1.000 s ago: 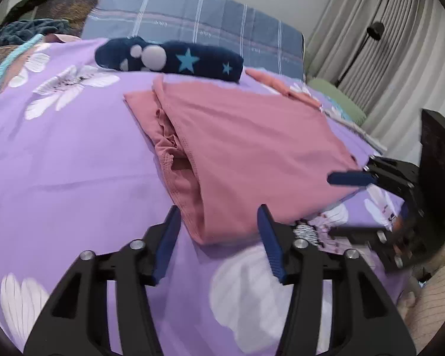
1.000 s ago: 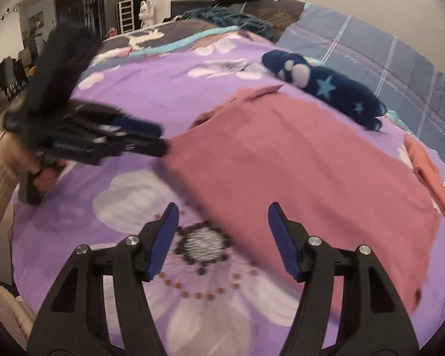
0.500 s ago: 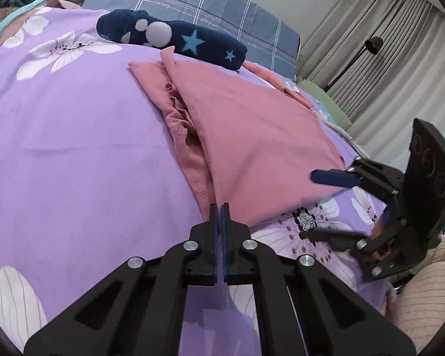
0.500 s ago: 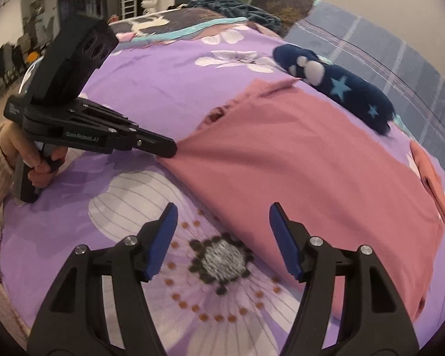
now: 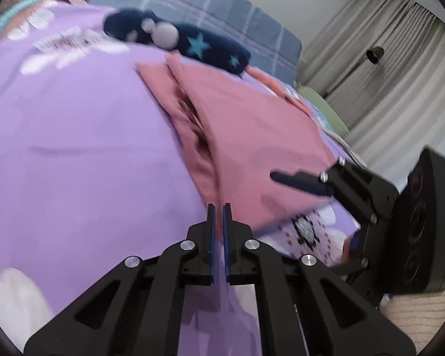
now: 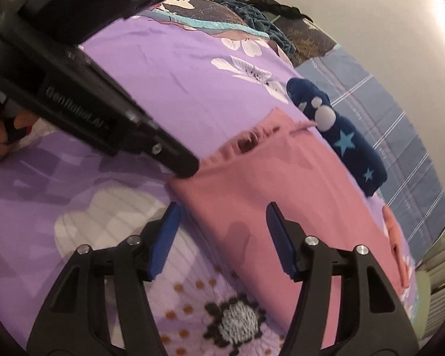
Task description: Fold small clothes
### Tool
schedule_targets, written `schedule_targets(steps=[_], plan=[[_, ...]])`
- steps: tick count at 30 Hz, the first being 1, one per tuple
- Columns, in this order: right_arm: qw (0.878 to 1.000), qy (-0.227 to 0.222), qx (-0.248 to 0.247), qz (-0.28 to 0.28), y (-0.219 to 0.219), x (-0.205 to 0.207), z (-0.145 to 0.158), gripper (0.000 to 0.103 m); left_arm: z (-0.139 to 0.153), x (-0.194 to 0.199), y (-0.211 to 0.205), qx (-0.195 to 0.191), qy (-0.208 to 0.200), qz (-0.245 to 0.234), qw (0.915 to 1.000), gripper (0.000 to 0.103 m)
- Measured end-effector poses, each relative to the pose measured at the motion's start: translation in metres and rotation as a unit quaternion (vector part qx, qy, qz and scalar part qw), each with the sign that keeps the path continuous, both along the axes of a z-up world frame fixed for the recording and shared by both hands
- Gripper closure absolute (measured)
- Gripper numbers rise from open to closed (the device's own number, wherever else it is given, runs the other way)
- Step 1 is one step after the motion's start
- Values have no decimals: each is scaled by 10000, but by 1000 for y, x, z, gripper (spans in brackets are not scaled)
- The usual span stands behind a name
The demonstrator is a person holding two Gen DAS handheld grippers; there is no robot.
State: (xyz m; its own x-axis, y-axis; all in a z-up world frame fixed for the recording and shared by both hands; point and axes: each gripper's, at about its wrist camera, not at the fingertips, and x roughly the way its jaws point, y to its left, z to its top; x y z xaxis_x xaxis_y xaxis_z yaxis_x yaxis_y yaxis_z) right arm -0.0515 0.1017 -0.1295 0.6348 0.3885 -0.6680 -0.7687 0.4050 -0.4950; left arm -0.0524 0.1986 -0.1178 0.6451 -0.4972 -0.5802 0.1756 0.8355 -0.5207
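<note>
The folded garment (image 6: 281, 184) is dusty pink. It lies on a purple bedsheet (image 6: 169, 68) printed with white flowers. The navy cloth (image 6: 341, 136) has teal stars and pale dots; the pillow (image 5: 198, 6) is blue-grey plaid.

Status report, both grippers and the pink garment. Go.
Left gripper shut on pink garment corner. Right gripper open, closing over near edge. Navy star sock beyond, clear.

Wide bare purple bedsheet (image 5: 74, 148) lies open left of the pink garment (image 5: 252, 136). Beyond it, the navy star-patterned plush (image 5: 192, 44) blocks the far edge, touching the cloth. The plaid pillow (image 6: 394, 136) closes off the headboard side.
</note>
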Motion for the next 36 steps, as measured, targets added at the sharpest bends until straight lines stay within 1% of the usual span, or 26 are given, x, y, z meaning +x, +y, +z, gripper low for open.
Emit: schedule_targets(steps=[1,2,3,4,5,6,9,10,11,13,14,18,19,20,21,22,23,25,26,27,28,30,33,34,35,36], plan=[[10000,-66,-22,10,4,0,-1,48,4,0,6,-34,-96,109,9999,98],[9999,-135,-44,35,8,-1,-3,50,9,0,14,-92,-180,231,9995,91],[9998,-178,-78,107,13,-1,-5,60,14,3,23,-114,-257,402,9988,86],[9997,-155,-109,183,16,-2,-6,82,19,7,29,-94,-313,520,9981,76],[9994,-73,-151,287,19,-3,-8,96,23,13,35,-96,-361,571,9977,75],[9992,-60,-225,332,22,-5,-11,99,28,23,40,-103,-393,606,9973,75],[9988,-257,-202,371,22,-13,-9,99,37,65,46,-125,-345,453,9983,72],[9990,-230,-168,354,21,-13,-8,99,39,79,45,-68,-294,445,9986,68],[9992,-181,-134,341,20,-12,-6,99,39,90,44,-24,-253,423,9988,67],[9993,-85,-135,333,19,-9,-7,99,35,129,35,55,-35,307,9995,67],[9993,-60,-145,333,19,-8,-8,99,33,139,33,80,35,288,9995,67],[9992,-96,-147,354,20,-8,-10,99,22,192,10,549,309,232,9977,67],[9993,-71,-120,355,19,-8,-9,99,19,199,7,638,352,245,9970,71],[9993,-36,-66,354,18,-7,-7,99,18,205,5,704,370,271,9965,96],[9994,17,32,338,16,-5,-2,99,17,211,6,688,386,315,9964,100],[9994,57,110,314,14,-4,1,99,16,212,10,549,358,374,9971,100],[9994,100,174,292,13,-3,3,99,13,210,19,284,272,477,9981,100],[9991,294,137,266,13,2,-1,99,-3,210,34,-31,347,688,9970,100],[9990,363,93,247,14,2,-5,99,-14,208,44,-424,422,745,9954,100],[9990,381,66,231,15,3,-10,99,-21,205,55,-961,396,823,9912,100],[9992,319,62,235,15,0,-11,99,-21,201,62,-1092,348,955,9888,100],[9994,241,48,237,15,-2,-11,99,-14,193,68,-970,291,1197,9876,99],[9992,296,109,227,13,0,-10,98,1,183,68,-574,155,1394,9884,98],[9992,308,130,224,12,2,-11,96,5,181,67,-506,130,1375,9891,94],[9992,304,136,223,11,2,-10,95,8,178,66,-444,116,1348,9898,82],[9993,271,140,218,11,0,-10,94,12,174,64,-327,129,1314,9907,75]])
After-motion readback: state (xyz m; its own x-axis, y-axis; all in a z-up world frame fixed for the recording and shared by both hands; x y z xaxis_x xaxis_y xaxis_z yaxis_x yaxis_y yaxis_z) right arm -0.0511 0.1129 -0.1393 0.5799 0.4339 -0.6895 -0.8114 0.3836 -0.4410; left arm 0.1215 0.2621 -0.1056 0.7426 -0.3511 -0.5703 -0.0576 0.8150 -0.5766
